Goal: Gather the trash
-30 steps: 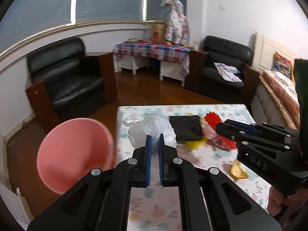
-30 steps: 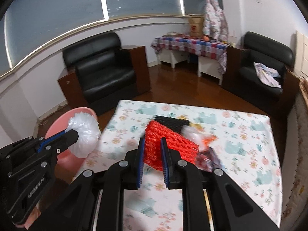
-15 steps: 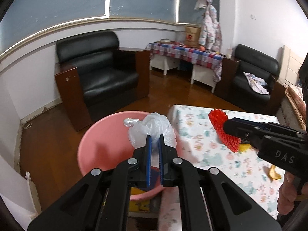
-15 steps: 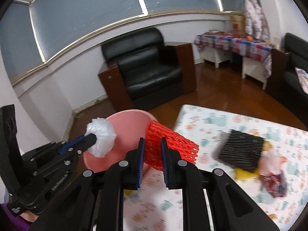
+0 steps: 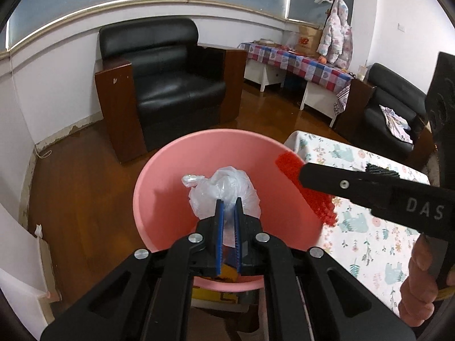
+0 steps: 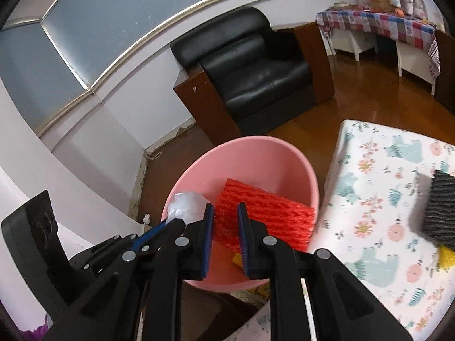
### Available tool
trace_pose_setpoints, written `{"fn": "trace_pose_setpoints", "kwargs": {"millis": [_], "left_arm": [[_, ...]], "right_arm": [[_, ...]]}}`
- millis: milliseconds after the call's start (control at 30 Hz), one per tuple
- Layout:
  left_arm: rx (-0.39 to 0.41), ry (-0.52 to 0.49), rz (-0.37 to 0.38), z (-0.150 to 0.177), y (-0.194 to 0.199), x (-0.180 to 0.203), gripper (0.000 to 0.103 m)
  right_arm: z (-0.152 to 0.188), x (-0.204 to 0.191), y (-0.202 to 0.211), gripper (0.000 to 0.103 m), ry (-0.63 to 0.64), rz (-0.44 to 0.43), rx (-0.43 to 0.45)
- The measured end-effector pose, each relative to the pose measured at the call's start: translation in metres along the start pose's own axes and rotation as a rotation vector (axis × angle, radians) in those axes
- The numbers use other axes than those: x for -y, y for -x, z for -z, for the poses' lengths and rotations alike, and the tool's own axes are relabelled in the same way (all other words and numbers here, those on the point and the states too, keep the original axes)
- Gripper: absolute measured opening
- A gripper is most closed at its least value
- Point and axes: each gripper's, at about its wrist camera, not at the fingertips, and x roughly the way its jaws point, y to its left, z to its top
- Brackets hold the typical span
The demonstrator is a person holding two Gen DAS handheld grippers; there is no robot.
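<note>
Left wrist view: left gripper (image 5: 228, 203) clamps the clear plastic bag (image 5: 224, 191) above the pink bin (image 5: 176, 170); at three o'clock, right gripper (image 6: 224, 209) pinches red foam netting (image 6: 267, 216).

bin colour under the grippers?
Pink. The bin shows best in the left wrist view, rim and inner wall both plain pink.

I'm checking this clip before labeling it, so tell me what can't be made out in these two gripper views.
- Bottom of the pink bin: in both views, the grippers and held trash cover it; only yellow scraps show.
- Right gripper grip on the red foam net: whether its pads press on the net is unclear.
- Black mesh piece: blurred and cut by the right wrist view's edge.
- Clear plastic bag contents: not discernible, left wrist view.
</note>
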Motion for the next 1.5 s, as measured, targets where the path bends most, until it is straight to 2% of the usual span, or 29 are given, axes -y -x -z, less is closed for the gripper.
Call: {"fn": "trace_pose_setpoints", "kwargs": {"millis": [100, 167, 267, 333, 400, 667, 1067, 1500], "left_arm": [[-0.007, 0.002, -0.003, 0.002, -0.003, -0.004, 0.007], [-0.020, 0.002, -0.007, 0.003, -0.006, -0.008, 0.008], [-0.035, 0.003, -0.003, 0.004, -0.008, -0.013, 0.018], [-0.035, 0.004, 0.000, 0.005, -0.009, -0.015, 0.032], [-0.032, 0.002, 0.007, 0.003, -0.010, -0.016, 0.036], [-0.021, -0.017, 0.018, 0.000, -0.005, -0.009, 0.037], [-0.006, -0.033, 0.041, -0.004, 0.011, 0.015, 0.037], [-0.006, -0.086, 0.086, 0.000, 0.022, 0.059, 0.037]], "right_arm": [[0.000, -0.007, -0.013, 0.018, 0.030, 0.033, 0.001], [0.000, -0.011, -0.019, 0.022, 0.051, 0.054, -0.003], [0.002, -0.015, -0.024, 0.033, 0.083, 0.086, -0.004], [0.003, -0.015, -0.026, 0.036, 0.095, 0.100, 0.001], [0.003, -0.015, -0.028, 0.037, 0.101, 0.111, 0.001], [0.005, -0.010, -0.015, 0.041, 0.114, 0.141, 0.023], [0.016, -0.010, 0.032, 0.041, 0.150, 0.307, 0.114], [0.034, 0.018, 0.080, 0.041, 0.068, 0.460, 0.136]]}}
